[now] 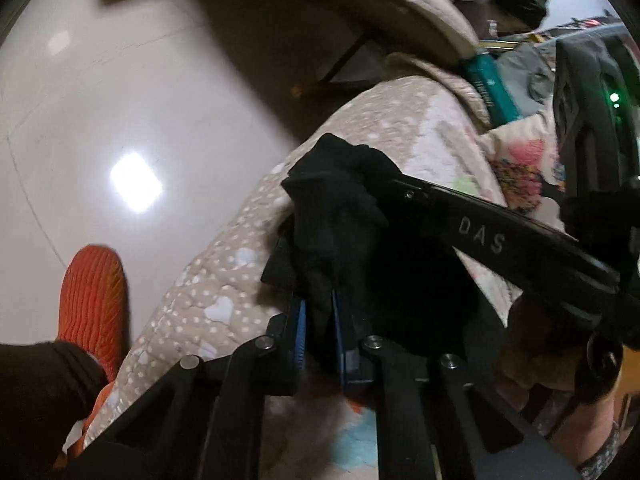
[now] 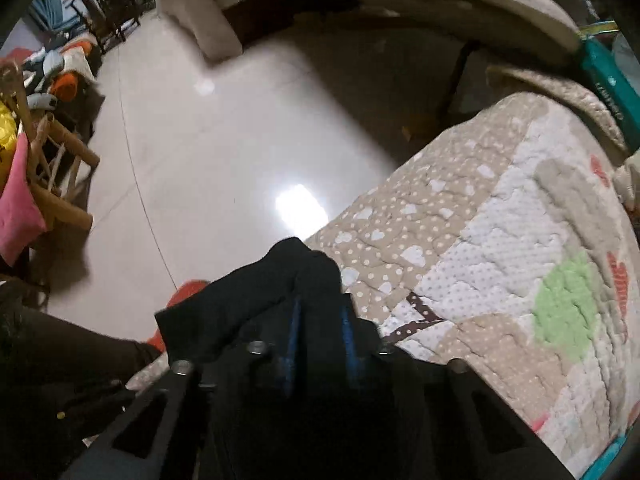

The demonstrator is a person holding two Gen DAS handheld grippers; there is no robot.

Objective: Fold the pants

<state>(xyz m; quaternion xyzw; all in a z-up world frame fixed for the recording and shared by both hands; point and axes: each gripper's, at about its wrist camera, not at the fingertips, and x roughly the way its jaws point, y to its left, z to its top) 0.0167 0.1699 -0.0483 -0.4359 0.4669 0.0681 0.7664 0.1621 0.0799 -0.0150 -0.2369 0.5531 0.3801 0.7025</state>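
- The pale tiled floor (image 2: 192, 152) fills the left of both wrist views, with a bright light glare on it; a wooden chair (image 2: 52, 184) draped in pink cloth stands at the far left of the right wrist view
- The bed carries a beige quilt (image 2: 500, 240) dotted white, with cloud shapes and a green patch; its corner juts toward the floor, and a teal box (image 2: 608, 80) lies beyond its far edge
- The black pants (image 1: 340, 216) lie bunched at the quilt's near edge by that corner; one fold rises between the blue pads of each gripper
- The left gripper (image 1: 320, 312) is clamped on a bunch of the pants, cloth pinched tight between its pads; a black bar marked "DAS" crosses just right of it
- The right gripper (image 2: 320, 320) is closed on another fold of the pants, dark cloth draping over its left finger
- An orange slipper (image 1: 94, 292) rests on the floor beside the bed's edge, next to a dark-clothed leg (image 1: 36, 392)
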